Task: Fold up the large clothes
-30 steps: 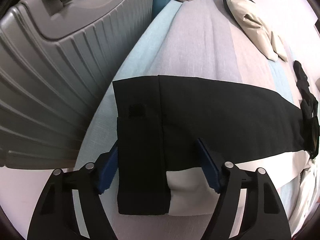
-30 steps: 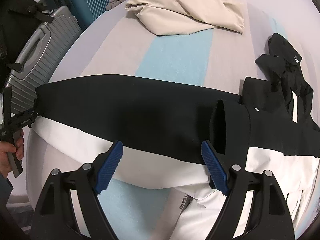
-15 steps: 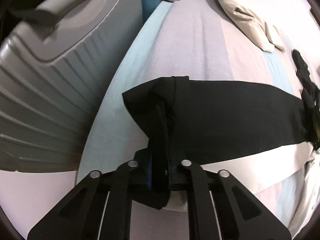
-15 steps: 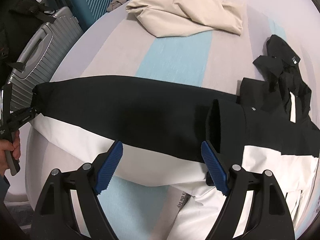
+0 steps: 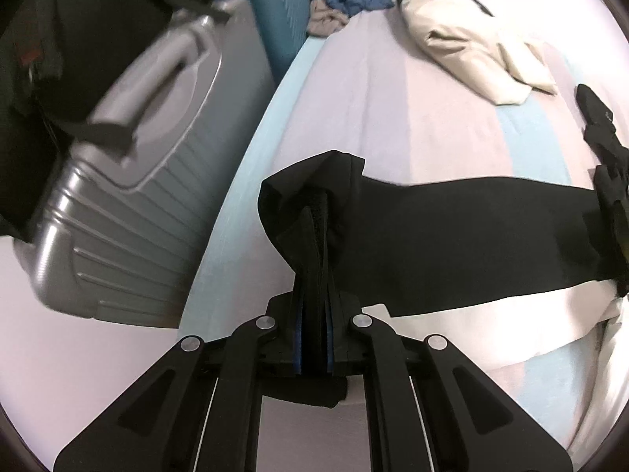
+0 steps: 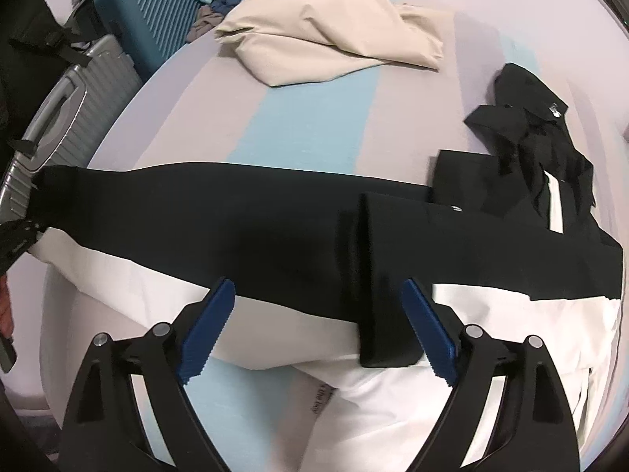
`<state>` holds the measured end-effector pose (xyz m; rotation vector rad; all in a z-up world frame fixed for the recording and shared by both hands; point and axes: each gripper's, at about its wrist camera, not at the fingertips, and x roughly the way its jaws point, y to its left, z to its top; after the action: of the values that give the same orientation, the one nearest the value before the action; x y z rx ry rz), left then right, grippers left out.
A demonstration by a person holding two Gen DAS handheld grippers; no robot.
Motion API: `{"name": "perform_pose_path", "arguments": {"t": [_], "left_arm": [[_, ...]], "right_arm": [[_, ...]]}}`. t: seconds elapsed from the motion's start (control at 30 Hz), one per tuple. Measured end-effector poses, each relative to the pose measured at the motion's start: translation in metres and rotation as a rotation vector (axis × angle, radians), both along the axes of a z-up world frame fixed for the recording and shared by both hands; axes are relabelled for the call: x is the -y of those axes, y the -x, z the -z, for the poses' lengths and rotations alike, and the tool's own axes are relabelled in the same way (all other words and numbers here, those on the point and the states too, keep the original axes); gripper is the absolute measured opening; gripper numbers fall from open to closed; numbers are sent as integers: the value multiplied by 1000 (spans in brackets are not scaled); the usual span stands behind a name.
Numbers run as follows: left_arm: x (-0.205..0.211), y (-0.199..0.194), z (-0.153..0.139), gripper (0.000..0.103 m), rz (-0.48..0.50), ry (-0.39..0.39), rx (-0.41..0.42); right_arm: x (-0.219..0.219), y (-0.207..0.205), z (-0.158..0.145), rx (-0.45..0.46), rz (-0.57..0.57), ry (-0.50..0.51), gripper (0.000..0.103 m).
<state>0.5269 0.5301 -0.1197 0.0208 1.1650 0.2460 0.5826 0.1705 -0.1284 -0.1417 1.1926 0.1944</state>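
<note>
a: since 1 second ago, what changed on the bed (image 6: 314,126)?

b: biggest change is on the black-and-white jacket (image 6: 236,228). its long sleeve (image 5: 452,236) lay flat then, with the cuff (image 5: 310,204) between wide-apart blue pads. now the left gripper (image 5: 312,348) has pinched that cuff, and the cloth bunches up into a peak above the fingers.

a: where does the jacket lie?

b: spread across the striped bed, black band toward the far side, white band toward the near edge. the sleeve runs out to the edge beside the grey suitcase (image 5: 129,181).

a: and the other cuff?

b: a 2nd black cuff (image 6: 387,275) lies folded over the jacket's middle, just beside the right pad.

a: the right gripper (image 6: 318,330)?

b: jaws spread wide, gripping nothing, hanging above the white band, much as before.

a: anything else?

b: a beige garment (image 6: 330,43) at the far side, well apart, and a teal suitcase (image 6: 153,15) past the grey 1.
</note>
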Motion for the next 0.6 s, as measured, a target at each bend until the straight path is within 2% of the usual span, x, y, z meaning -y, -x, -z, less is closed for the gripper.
{"name": "perform_pose_path", "arguments": {"t": [0.13,0.3,0.6], "left_arm": [[31,-2,-17,6,4,2,12],[71,-5,-31,6,21,29,17],[177,-17,-48,6,75,59,30]], "right_arm": [[20,2,-7,29,29,-5,94],[53,5,-14,62,54,-4,94],[135,19,-20,88,131,-15,95]]}}
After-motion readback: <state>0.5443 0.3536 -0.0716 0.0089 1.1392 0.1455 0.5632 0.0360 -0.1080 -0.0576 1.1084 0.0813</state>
